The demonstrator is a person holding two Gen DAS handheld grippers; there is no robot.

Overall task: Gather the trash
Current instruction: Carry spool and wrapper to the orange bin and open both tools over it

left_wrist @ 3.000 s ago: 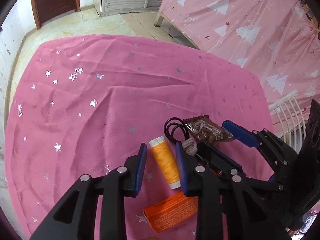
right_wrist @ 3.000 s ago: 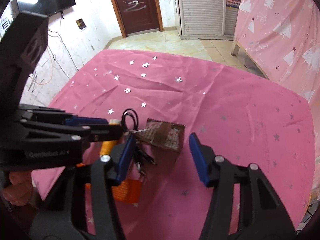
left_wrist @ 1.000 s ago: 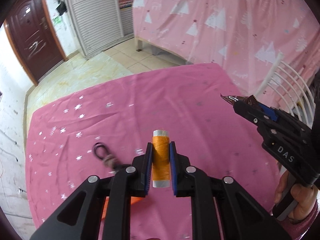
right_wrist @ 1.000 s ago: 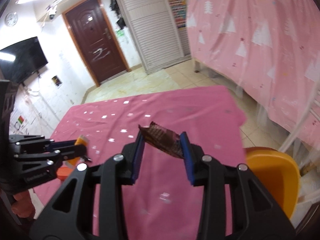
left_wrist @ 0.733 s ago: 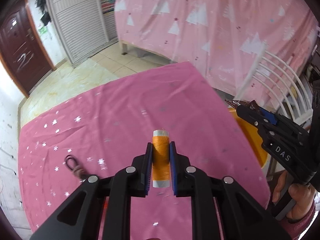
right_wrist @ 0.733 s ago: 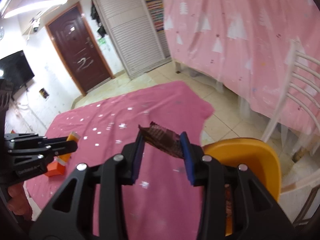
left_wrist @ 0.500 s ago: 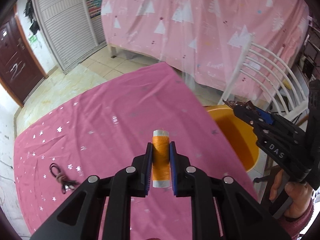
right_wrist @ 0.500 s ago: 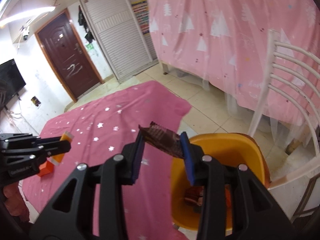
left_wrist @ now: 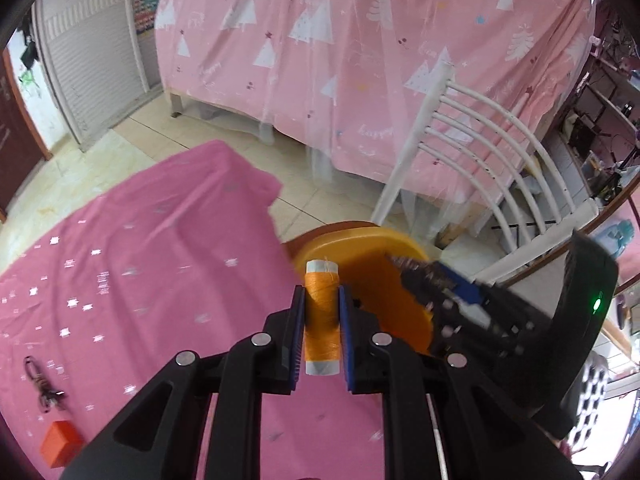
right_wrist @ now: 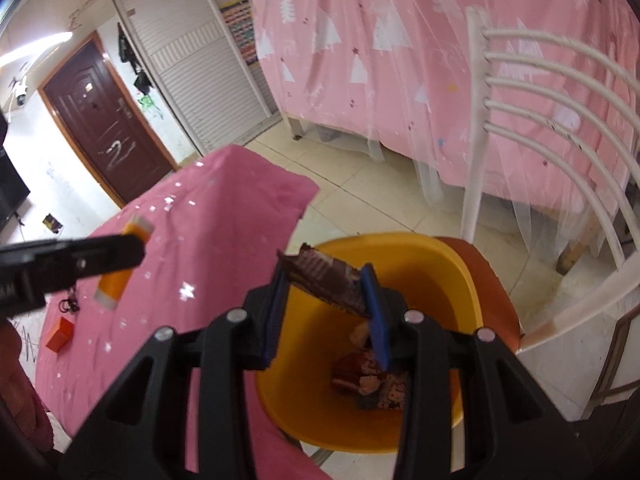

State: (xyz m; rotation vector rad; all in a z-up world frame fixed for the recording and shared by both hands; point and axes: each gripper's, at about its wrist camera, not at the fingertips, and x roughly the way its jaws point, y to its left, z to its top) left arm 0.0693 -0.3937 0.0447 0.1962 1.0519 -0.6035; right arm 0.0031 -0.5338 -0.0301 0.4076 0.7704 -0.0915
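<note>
Both tongs are loaded: your right tongs [right_wrist: 326,300] are clenched on the brown snack wrapper [right_wrist: 324,282], held across the pads directly above the open orange bin [right_wrist: 460,268], while your left tongs [left_wrist: 320,326] are clamped tight on the orange thread spool [left_wrist: 321,312], which stands upright between the pads with the bin's near rim just beyond its top. The wrapper looks ready to drop; the spool, I judge, is not yet over the mouth — let go here and it could strike the rim or roll off onto the pink tabletop [left_wrist: 140,260] below your left tongs. Watch the two tools as well: the right tongs sit close on the right of the left ones, so crowding both over the bin risks a knock that shakes a piece loose. The wrapper is light and may cling to a pad or flutter past the rim. Beyond the bin, to the right of both tongs, stands a white chair [right_wrist: 560,128]. Back on the tabletop, far to the left and behind, a small orange box [left_wrist: 60,448] and a dark keyring [left_wrist: 42,384] wait — some wrappers already lie in the bin.
</note>
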